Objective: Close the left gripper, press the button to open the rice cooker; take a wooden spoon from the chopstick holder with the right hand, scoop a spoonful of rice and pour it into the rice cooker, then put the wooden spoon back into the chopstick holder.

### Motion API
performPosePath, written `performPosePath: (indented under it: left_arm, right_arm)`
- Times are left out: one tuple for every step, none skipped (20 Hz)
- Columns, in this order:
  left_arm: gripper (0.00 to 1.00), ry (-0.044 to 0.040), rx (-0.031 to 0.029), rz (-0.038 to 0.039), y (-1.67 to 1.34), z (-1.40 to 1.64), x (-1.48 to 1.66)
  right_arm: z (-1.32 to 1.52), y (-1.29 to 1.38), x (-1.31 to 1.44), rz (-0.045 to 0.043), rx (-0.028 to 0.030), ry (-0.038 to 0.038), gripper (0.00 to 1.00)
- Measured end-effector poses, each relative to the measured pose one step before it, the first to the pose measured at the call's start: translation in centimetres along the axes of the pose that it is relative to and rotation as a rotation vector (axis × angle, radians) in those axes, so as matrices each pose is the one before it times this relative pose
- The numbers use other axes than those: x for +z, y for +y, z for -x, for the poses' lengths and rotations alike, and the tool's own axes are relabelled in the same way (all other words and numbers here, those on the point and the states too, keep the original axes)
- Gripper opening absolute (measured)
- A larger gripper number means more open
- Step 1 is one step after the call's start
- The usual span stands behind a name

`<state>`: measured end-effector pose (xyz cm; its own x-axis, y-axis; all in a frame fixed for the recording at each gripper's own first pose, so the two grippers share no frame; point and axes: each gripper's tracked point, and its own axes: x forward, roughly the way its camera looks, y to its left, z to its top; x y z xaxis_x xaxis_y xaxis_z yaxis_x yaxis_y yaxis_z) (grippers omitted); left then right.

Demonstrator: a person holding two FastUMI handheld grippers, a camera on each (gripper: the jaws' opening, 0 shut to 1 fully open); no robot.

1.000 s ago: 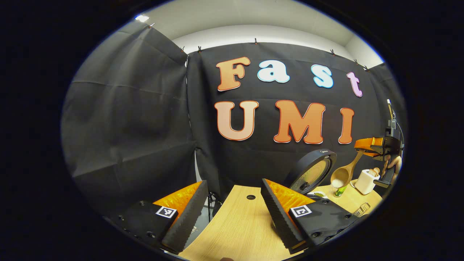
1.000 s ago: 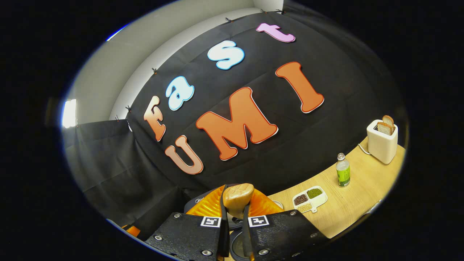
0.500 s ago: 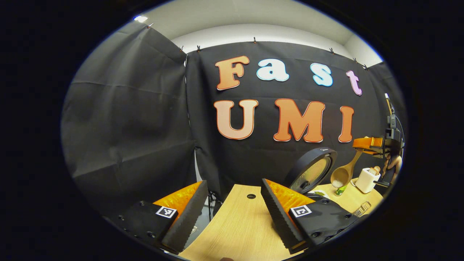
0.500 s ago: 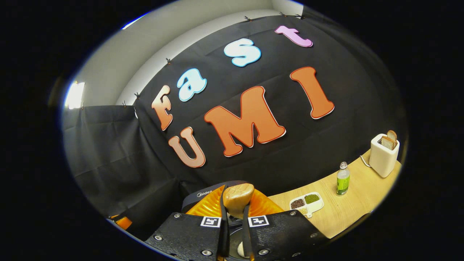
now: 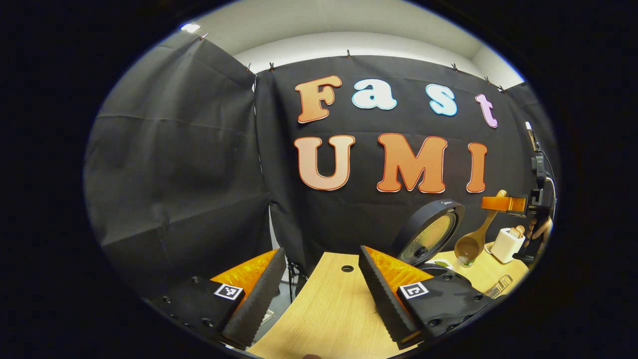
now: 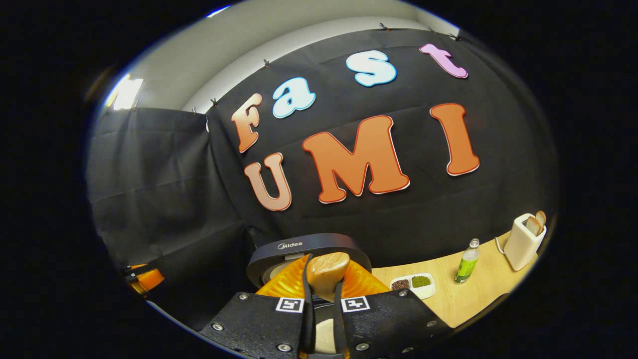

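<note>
Right tongs (image 6: 319, 299) are pinching the handle of the light brown wooden spoon (image 5: 473, 239), both fingers pressed on it. In the left gripper view the spoon hangs bowl-down just right of the round dark rice cooker (image 5: 428, 234), whose lid stands open and upright on the light wood table (image 5: 329, 304). Left tongs (image 5: 319, 289) sit spread wide over the near table, holding nothing. Far right there's a white toaster (image 6: 523, 242) with bread slices, a green bottle (image 6: 466, 267) and a white divided dish of grains (image 6: 412, 285) near the cooker.

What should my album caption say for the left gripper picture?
Open left gripper waits while the spoon tips by the cooker lid.
</note>
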<state>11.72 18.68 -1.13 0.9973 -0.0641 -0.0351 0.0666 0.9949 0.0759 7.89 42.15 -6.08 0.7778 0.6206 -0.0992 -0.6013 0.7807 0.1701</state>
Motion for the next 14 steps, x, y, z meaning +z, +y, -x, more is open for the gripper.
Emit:
performPosePath:
  left_arm:
    - [0.95, 0.00054, 0.00085, -0.00117, -0.051, 0.048, 0.057]
    - [0.95, -0.00011, 0.00442, -0.00496, -0.050, 0.048, -0.037]
    - [0.96, -0.00174, 0.00566, -0.01016, 0.157, 0.146, 0.064]
    - [0.96, -0.00178, 0.00405, -0.00878, -0.004, 0.068, 0.064]
    - [0.96, -0.00055, -0.00046, -0.00303, -0.170, 0.048, 0.077]
    - [0.96, 0.00041, -0.00315, 0.00155, -0.356, 0.142, 0.106]
    - [0.95, 0.00060, -0.00188, 0.00206, -0.050, 0.120, 0.033]
    - [0.95, 0.00003, -0.00093, 0.00144, -0.137, 0.071, 0.032]
    - [0.95, 0.00035, 0.00174, 0.00093, -0.145, 0.047, 0.034]
    - [0.95, -0.00136, 0.00264, -0.00003, -0.084, 0.164, 0.113]
    - [0.98, -0.00172, 0.00337, -0.00115, -0.033, 0.177, 0.015]
    - [0.96, -0.00123, 0.00419, -0.00261, -0.104, 0.185, 0.146]
    - [0.96, -0.00105, 0.00434, -0.00316, -0.050, 0.265, 0.116]
    - [0.95, -0.00010, 0.00389, -0.00123, -0.032, 0.130, 0.097]
  right_arm:
    - [-0.037, 0.318, -0.121, 0.00736, 0.01170, 0.00234, 0.13]
    - [0.102, 0.257, 0.045, 0.00374, 0.01236, -0.00154, 0.13]
    - [0.204, 0.088, -0.009, 0.00463, 0.00707, -0.00243, 0.13]
    - [0.003, -0.119, -0.066, 0.00538, 0.00163, 0.00012, 0.13]
    - [-0.007, 0.104, 0.163, 0.00822, 0.00265, 0.00080, 0.13]
    - [0.049, -0.128, -0.131, 0.00745, 0.00033, 0.00179, 0.13]
    - [0.072, -0.015, -0.282, 0.00729, 0.00321, 0.00255, 0.13]
    - [0.030, 0.122, 0.030, 0.00893, 0.00780, 0.00123, 0.13]
    - [0.028, 0.296, -0.045, 0.00973, 0.01087, 0.00148, 0.13]
    - [-0.008, 0.199, -0.176, 0.01350, 0.01250, 0.00216, 0.13]
    - [0.074, 0.074, -0.343, 0.01488, 0.00826, 0.00657, 0.13]
    - [0.023, 0.104, -0.300, 0.01618, 0.00485, 0.00867, 0.13]
    - [0.065, 0.112, -0.307, 0.01591, 0.00389, 0.00824, 0.13]
    - [-0.021, -0.001, -0.164, 0.01051, 0.00351, 0.00706, 0.13]
